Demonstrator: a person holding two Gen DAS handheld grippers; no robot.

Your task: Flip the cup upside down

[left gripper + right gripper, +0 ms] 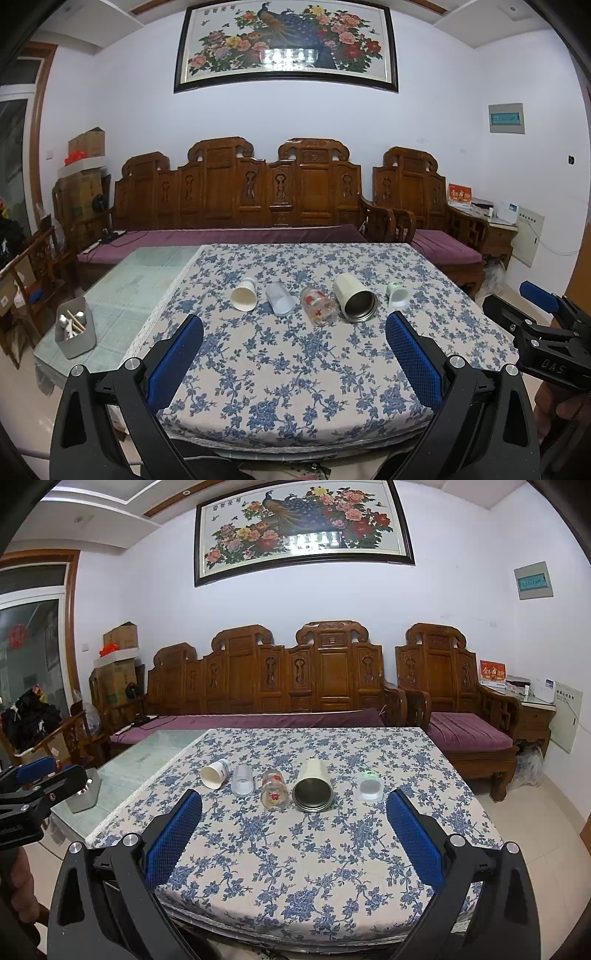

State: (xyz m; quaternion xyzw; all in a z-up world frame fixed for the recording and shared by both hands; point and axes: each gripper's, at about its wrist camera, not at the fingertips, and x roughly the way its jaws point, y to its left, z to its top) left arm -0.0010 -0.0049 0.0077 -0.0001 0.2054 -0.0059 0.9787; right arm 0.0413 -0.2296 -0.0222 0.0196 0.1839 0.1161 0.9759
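Several cups lie on their sides in a row on the blue floral tablecloth [295,369], mouths toward me: a white paper cup [244,294] [216,772], a frosted plastic cup [280,298] [243,780], a glass with red flowers [318,306] [274,789], a cream metal tumbler [354,298] [313,785] and a small white cup with a green end [397,294] [369,786]. My left gripper [293,328] is open and empty, well short of the row. My right gripper [293,808] is open and empty too, also near the table's front.
A grey holder with chopsticks and spoons [75,327] stands on the glass tabletop [140,280] left of the cloth. A carved wooden sofa with purple cushions [236,206] stands behind the table. The right gripper shows at the right edge of the left wrist view [546,325].
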